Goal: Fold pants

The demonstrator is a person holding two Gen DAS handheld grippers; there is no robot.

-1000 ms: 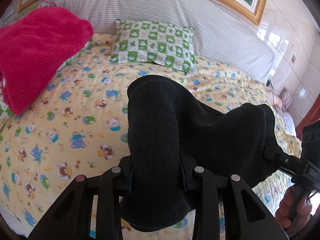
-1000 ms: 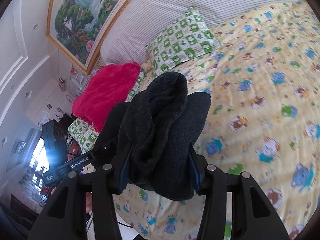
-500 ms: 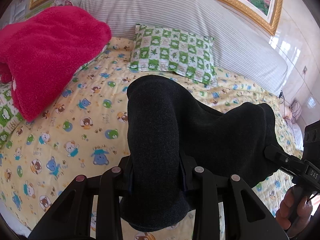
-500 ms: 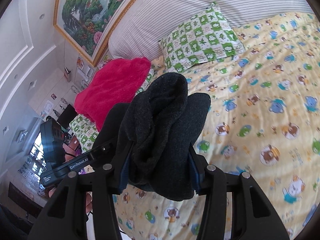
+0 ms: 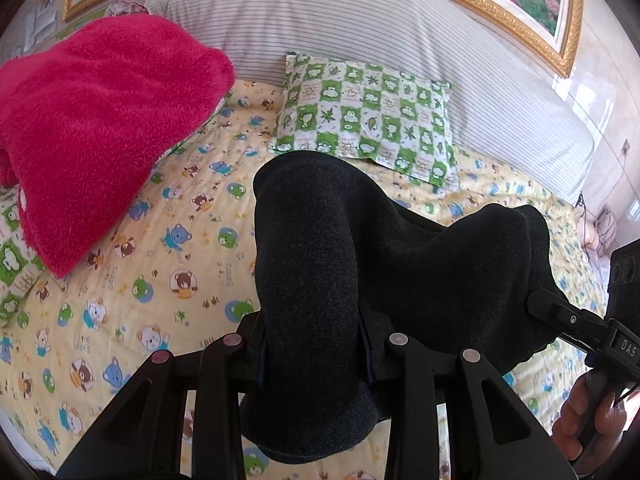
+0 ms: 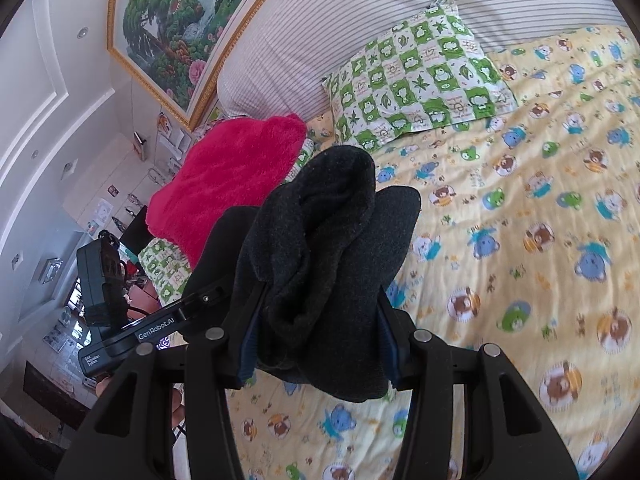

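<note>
Dark knit pants (image 5: 312, 280) are being held aloft above the middle of the bed (image 5: 172, 248), a thick bunch clamped in the jaws of the left gripper (image 5: 312, 356) and another in the jaws of the right gripper (image 6: 320, 340). The fabric is being judged soft, limp and fairly bulky, so it is best gripped at bunched edges, where sagging is likeliest between the holds.

Left gripper (image 5: 312, 344) clamped on dark pants (image 5: 360, 272), bunched and raised above the yellow bedsheet (image 5: 172, 240). Beyond the pants, a green checked pillow (image 5: 368, 116); left of the pillow, a pink blanket (image 5: 96, 120). Right gripper (image 5: 552, 312) gripping the pants' far end, hand (image 5: 584, 420) below.
</note>
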